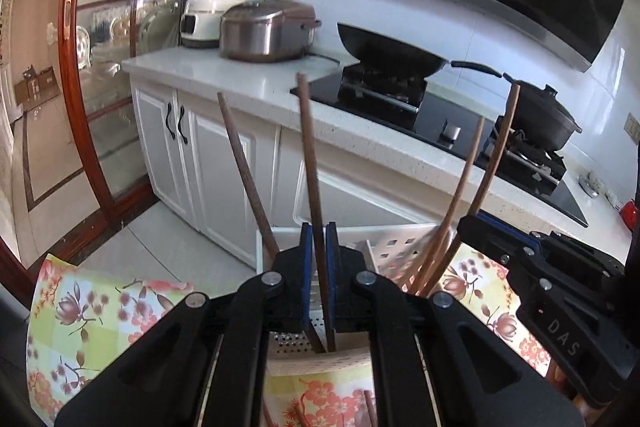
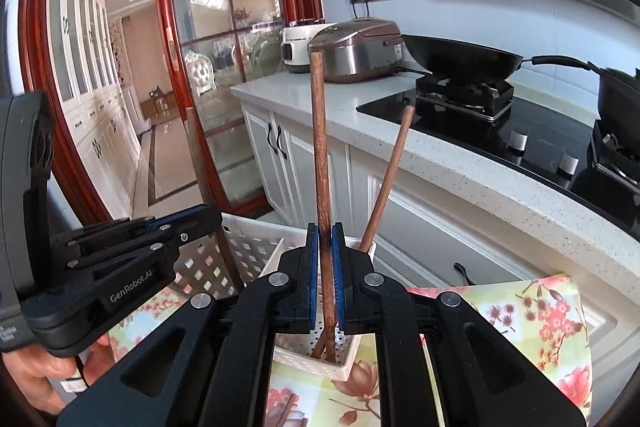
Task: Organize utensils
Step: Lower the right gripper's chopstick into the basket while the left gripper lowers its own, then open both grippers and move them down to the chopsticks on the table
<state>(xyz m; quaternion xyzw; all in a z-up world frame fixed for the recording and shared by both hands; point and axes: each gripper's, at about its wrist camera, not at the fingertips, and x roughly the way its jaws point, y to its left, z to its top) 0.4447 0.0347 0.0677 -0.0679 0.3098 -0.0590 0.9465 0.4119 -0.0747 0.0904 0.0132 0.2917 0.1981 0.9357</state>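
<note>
Both grippers, left (image 1: pixel 319 251) and right (image 2: pixel 325 251), pinch upright chopsticks (image 1: pixel 314 163) at centre frame. Each long axis points straight down into the holder (image 2: pixel 344 359) below.

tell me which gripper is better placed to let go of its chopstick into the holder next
Either, slightly the right gripper: its chopstick stands upright with its tip already on the white holder's perforated floor. The left gripper's chopstick also reaches into its holder.
</note>
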